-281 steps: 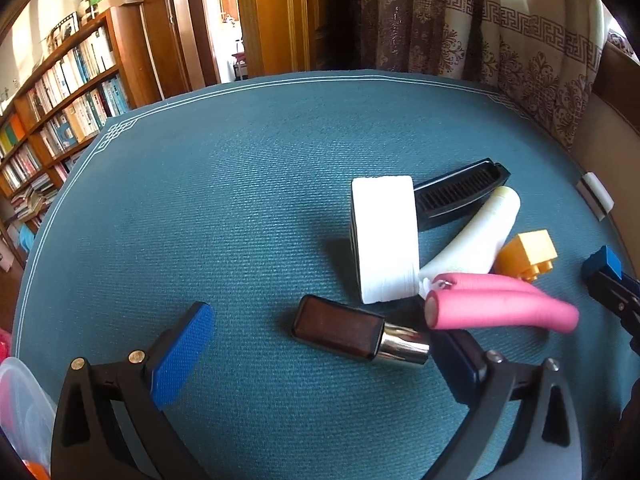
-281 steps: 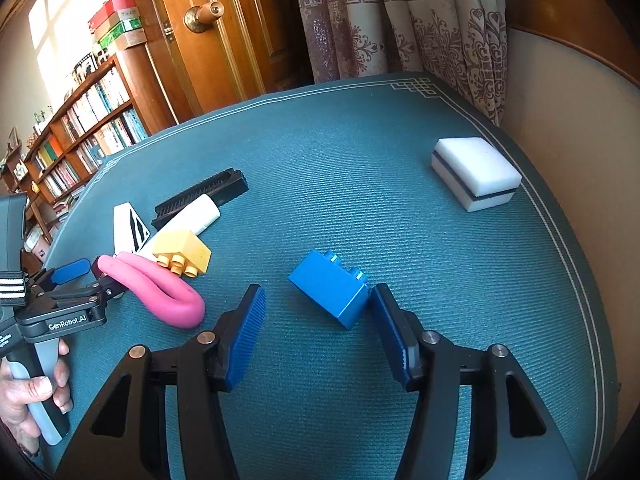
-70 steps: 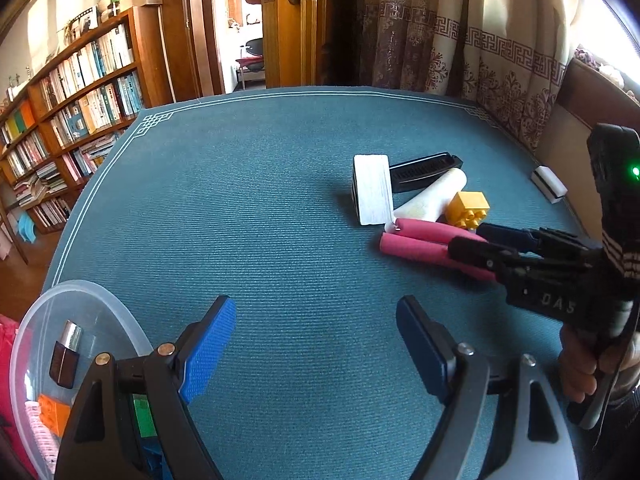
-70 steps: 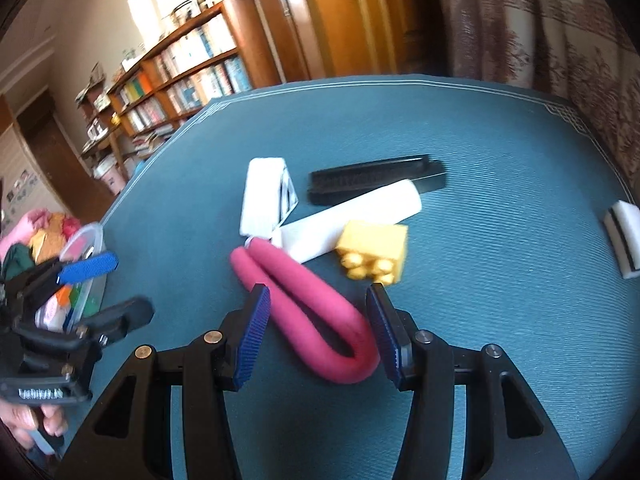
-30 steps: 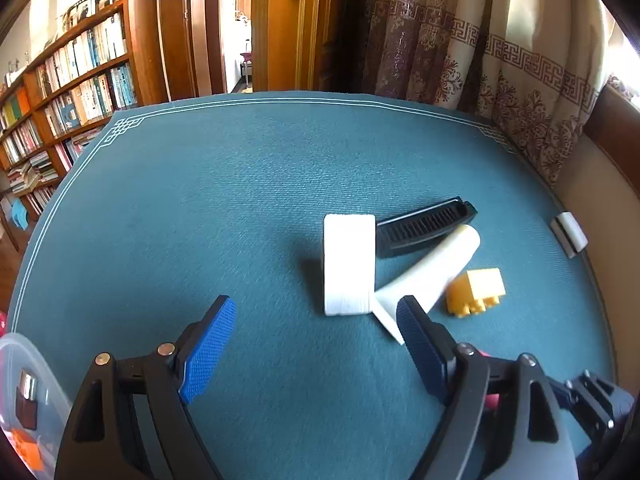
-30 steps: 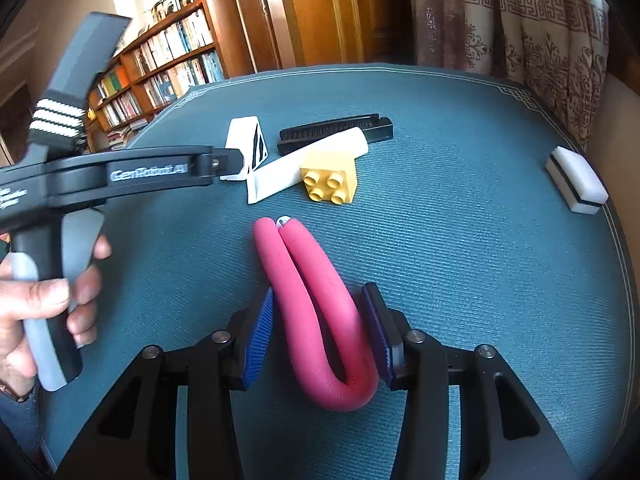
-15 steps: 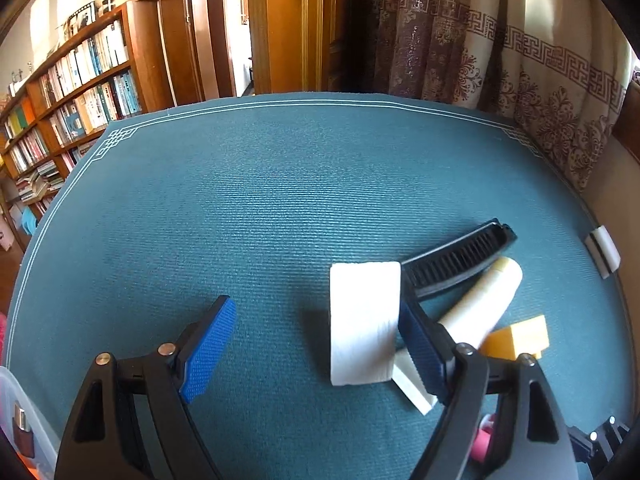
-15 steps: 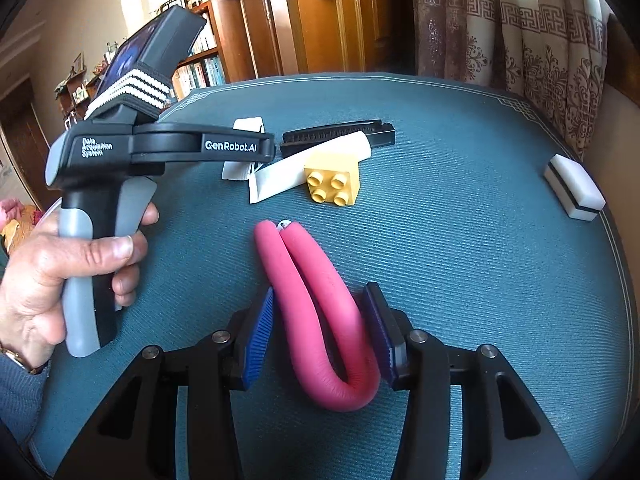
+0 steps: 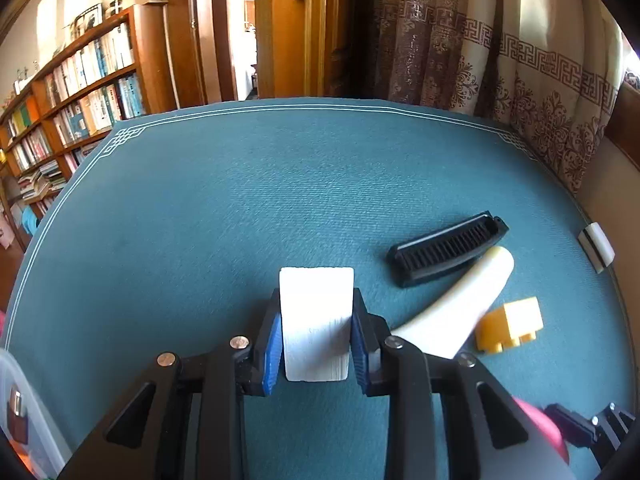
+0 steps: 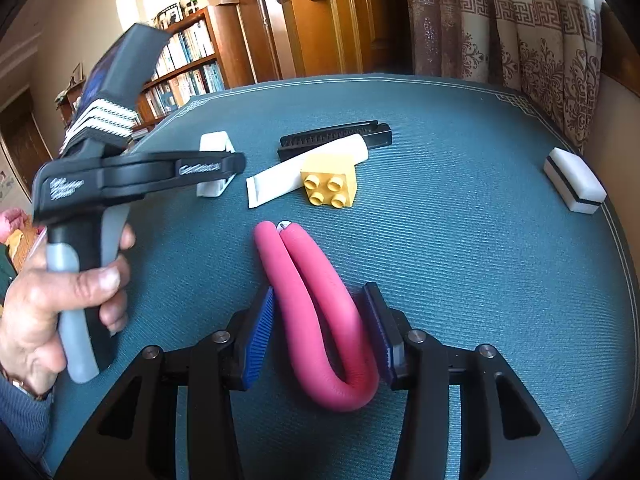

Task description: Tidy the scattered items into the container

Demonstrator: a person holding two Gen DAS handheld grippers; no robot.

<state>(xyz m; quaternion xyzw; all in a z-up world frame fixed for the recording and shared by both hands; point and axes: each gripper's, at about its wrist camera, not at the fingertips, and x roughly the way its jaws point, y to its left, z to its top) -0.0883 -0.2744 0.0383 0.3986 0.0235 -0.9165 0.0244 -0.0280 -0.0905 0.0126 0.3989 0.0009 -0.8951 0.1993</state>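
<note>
Now left gripper (image 9: 316,344) pinching white block (image 9: 316,312); right gripper (image 10: 320,332) jaws flanking pink tube (image 10: 320,300), contact unclear.

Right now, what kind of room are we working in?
Probably a home study or living room: a full bookshelf, a wooden door with a brass knob, patterned curtains, and a teal-covered table.
</note>
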